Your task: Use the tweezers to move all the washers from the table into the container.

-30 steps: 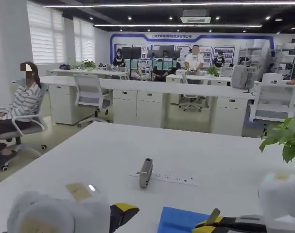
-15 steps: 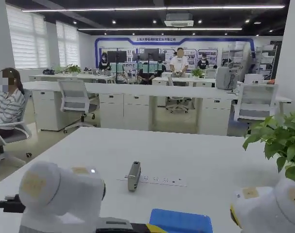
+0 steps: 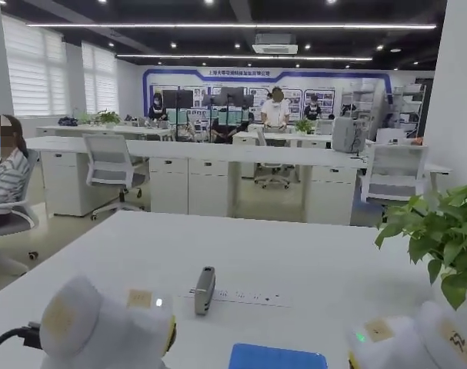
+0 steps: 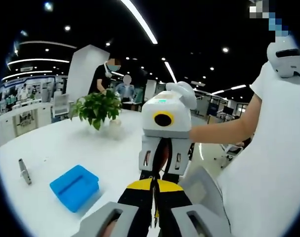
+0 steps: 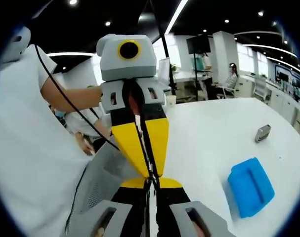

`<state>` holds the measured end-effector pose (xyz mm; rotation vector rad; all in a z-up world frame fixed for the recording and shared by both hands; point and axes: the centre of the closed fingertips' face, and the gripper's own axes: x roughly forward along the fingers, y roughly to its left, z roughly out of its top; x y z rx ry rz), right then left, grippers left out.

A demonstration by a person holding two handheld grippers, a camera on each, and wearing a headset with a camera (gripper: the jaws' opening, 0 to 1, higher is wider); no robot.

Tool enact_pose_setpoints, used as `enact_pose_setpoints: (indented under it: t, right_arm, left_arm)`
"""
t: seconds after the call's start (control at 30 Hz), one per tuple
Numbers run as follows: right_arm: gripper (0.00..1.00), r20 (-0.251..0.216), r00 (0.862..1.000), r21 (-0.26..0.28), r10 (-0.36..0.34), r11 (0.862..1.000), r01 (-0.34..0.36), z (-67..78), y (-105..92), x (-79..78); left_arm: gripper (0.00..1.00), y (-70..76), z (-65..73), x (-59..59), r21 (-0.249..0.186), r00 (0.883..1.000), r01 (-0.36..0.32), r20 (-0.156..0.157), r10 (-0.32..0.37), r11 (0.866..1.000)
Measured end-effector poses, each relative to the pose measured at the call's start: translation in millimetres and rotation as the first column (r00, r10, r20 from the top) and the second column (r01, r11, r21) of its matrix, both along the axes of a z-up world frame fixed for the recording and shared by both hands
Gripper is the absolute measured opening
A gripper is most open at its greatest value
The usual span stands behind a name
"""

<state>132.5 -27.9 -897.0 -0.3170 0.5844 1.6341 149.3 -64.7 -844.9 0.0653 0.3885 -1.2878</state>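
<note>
Washers are too small for me to make out, so where they lie I cannot say. Tweezers I also cannot identify for sure: a thin dark line runs between the jaws in the right gripper view, but it may be only the gap.

The blue container (image 3: pixel 277 357) sits on the white table (image 3: pixel 318 254) near its front side. It is cut by the lower border of the head view, between the white backs of the two grippers. The left gripper (image 4: pixel 155 181) and the right gripper (image 5: pixel 150 186) point at each other, tip almost against tip. Both pairs of jaws are pressed together; whether something thin is pinched inside, I cannot tell.

Beyond the container lie a power strip (image 3: pixel 245 295) and a grey adapter (image 3: pixel 205 290), and a plant (image 3: pixel 441 238) stands at the right.

Compared with one second ago, the head view has risen: the yellow jaws have left the picture and less of the container shows. This is a move of the camera, not of the things. I judge that the person is not looking at the work now, so probably no washer is being carried at this moment.
</note>
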Motion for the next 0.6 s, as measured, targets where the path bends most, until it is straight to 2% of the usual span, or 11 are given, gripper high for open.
enact_pose_setpoints:
  t: [0.07, 0.17, 0.23, 0.33, 0.37, 0.4, 0.5, 0.6]
  right_arm:
    - [0.03, 0.014, 1.000, 0.020, -0.006, 1.000, 0.005, 1.9, -0.3, 2.0]
    - [0.04, 0.006, 0.999, 0.056, -0.032, 0.998, 0.031, 6.3, 0.4, 6.6]
    - [0.04, 0.002, 0.999, 0.054, -0.033, 0.998, 0.033, 5.5, -0.2, 6.9]
    - [0.08, -0.001, 0.999, 0.035, -0.041, 0.999, 0.041, -1.5, -1.6, 6.8]
    - [0.07, -0.008, 0.999, 0.077, -0.054, 0.996, 0.054, 2.6, 0.1, 8.2]
    - [0.07, -0.022, 0.998, 0.073, -0.061, 0.995, 0.063, 1.1, -1.4, 8.7]
    - [0.09, -0.054, 0.996, 0.104, -0.077, 0.991, 0.083, 3.5, -1.9, 10.8]
    - [0.14, -0.062, 0.994, 0.082, -0.090, 0.992, 0.095, -2.9, -3.9, 10.4]
  left_arm:
    - [0.00, 0.0, 1.8, 1.9, -0.005, 1.000, 0.010, 0.010, -0.010, 1.000]
    - [0.00, 0.8, 6.4, 5.8, -0.005, 0.999, 0.021, 0.026, -0.021, 1.000]
    - [0.00, 1.9, 10.8, 7.3, -0.016, 0.999, 0.034, 0.021, -0.034, 0.999]
    - [0.00, 3.0, 21.8, 11.4, -0.058, 0.999, 0.031, 0.024, -0.030, 0.998]
    - [0.00, 3.8, 18.3, 10.7, -0.028, 0.999, 0.043, 0.017, -0.043, 0.999]
    - [0.00, 3.1, 20.1, 10.8, -0.031, 0.999, 0.045, 0.030, -0.044, 0.998]
    - [0.00, 3.1, 20.4, 8.9, -0.016, 0.998, 0.059, 0.037, -0.059, 0.998]
    - [0.00, 1.2, 31.2, 9.4, -0.069, 0.998, 0.059, 0.031, -0.057, 0.996]
